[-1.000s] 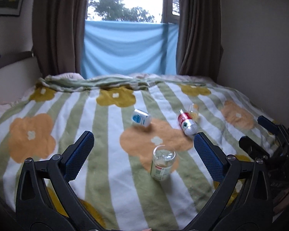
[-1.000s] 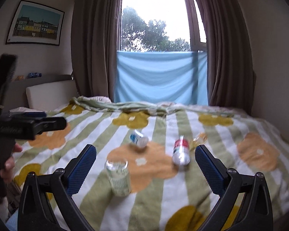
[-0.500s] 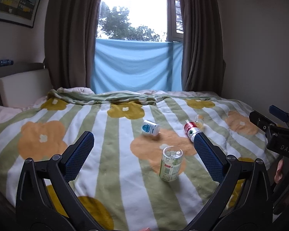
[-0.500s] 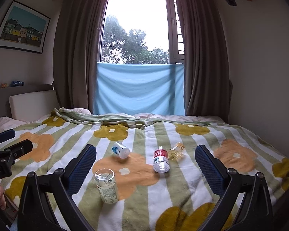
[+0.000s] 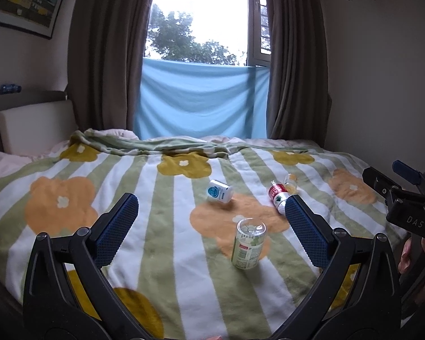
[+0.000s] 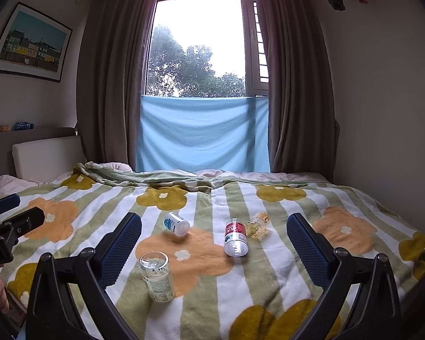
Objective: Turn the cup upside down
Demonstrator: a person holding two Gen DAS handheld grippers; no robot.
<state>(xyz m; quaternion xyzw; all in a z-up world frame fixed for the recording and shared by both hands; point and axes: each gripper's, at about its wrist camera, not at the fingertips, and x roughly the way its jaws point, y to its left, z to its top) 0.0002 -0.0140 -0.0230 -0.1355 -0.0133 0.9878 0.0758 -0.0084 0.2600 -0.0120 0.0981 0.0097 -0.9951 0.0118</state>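
Note:
A clear glass cup with a green and white label (image 5: pixel 248 243) stands upright, mouth up, on the flowered blanket; it also shows in the right wrist view (image 6: pixel 156 276). My left gripper (image 5: pixel 209 223) is open and empty, short of the cup, which sits between its fingers toward the right one. My right gripper (image 6: pixel 214 243) is open and empty, with the cup just ahead of its left finger (image 6: pixel 121 243). Each gripper shows at the edge of the other's view: the right one (image 5: pixel 405 195) and the left one (image 6: pixel 5 221).
A white and blue container (image 5: pixel 219 191) lies on its side beyond the cup. A red-labelled bottle (image 5: pixel 277 195) and a small yellowish jar (image 5: pixel 291 182) lie to its right. The bed's blanket (image 5: pixel 167 255) fills the foreground. Headboard left, wall right, curtained window behind.
Both grippers have tilted up and drawn back, so more of the window and room shows. The cup and other items have stayed in place. Both grippers stayed open.

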